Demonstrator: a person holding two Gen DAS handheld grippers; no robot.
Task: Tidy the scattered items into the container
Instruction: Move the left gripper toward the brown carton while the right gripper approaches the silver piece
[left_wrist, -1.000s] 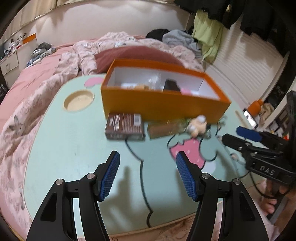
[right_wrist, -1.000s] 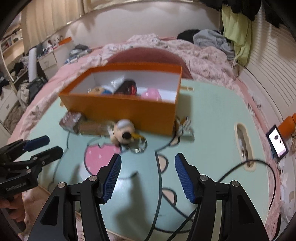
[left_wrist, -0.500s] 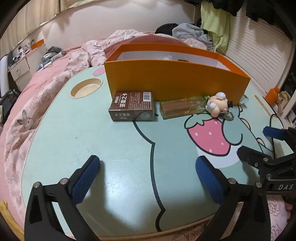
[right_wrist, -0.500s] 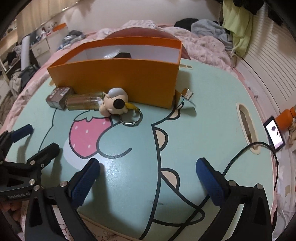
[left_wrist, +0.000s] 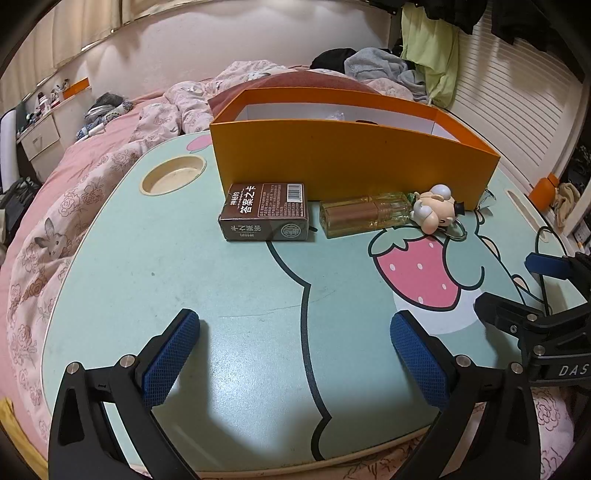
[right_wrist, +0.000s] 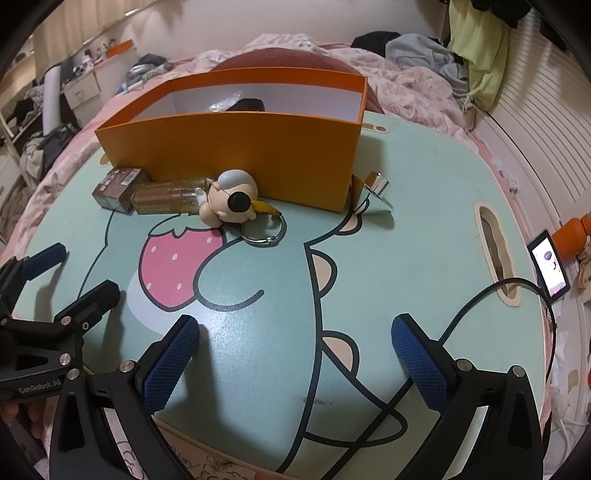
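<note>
In the upper middle of the frame we see an orange box (left_wrist: 354, 162), open at the top, white inside, standing upright on the table; a dark thing and something shiny just show over its rim. Along its near wall lie three items in a row. At the left we find a brown card pack (left_wrist: 266, 218), flat, printed with white characters. Just right of it a clear bottle (left_wrist: 365, 216) of yellowish liquid lies on its side. Against the bottle's end we see a small cartoon figure keychain (right_wrist: 231, 201), its metal ring (right_wrist: 264, 230) flat on the table. At the box's right corner lies a small shiny metal clip (right_wrist: 376, 184).
</note>
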